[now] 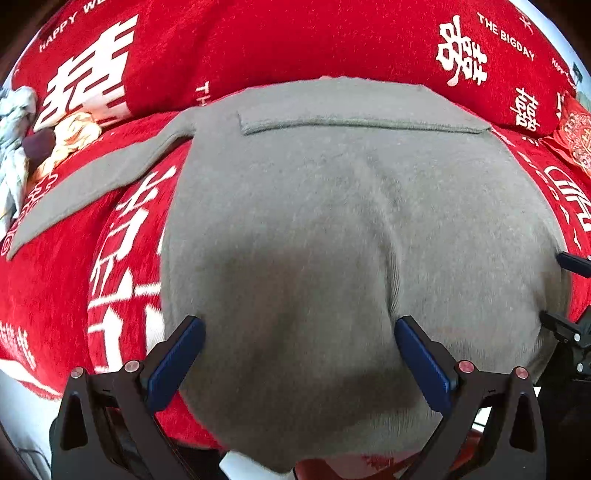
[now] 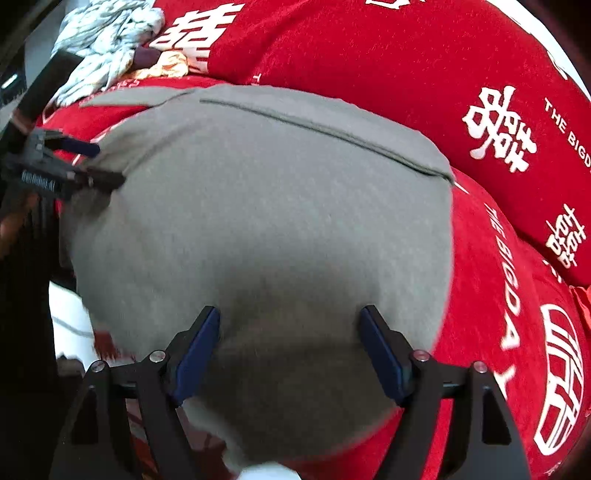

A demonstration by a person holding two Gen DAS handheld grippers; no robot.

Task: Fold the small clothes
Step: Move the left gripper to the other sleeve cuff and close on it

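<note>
A grey long-sleeved top [image 1: 332,206] lies flat on a red blanket [image 1: 55,295] printed with white characters. One sleeve is folded across its upper edge [image 1: 354,122]; the other sleeve [image 1: 92,184] stretches out to the left. My left gripper [image 1: 299,332] hovers open over the garment's lower left part, with nothing pinched between its blue pads. My right gripper [image 2: 290,321] stands open above the grey top [image 2: 258,206] near its lower right part. Each gripper shows in the other's view: the right gripper [image 1: 554,288] at the garment's right edge, the left gripper [image 2: 109,164] at its left edge.
A long red cushion [image 1: 295,40] with white characters lies behind the garment. A crumpled pale patterned cloth [image 2: 107,33] and a yellow and dark bundle [image 1: 66,136] sit at the back left. A red patterned packet [image 1: 572,140] lies at the right.
</note>
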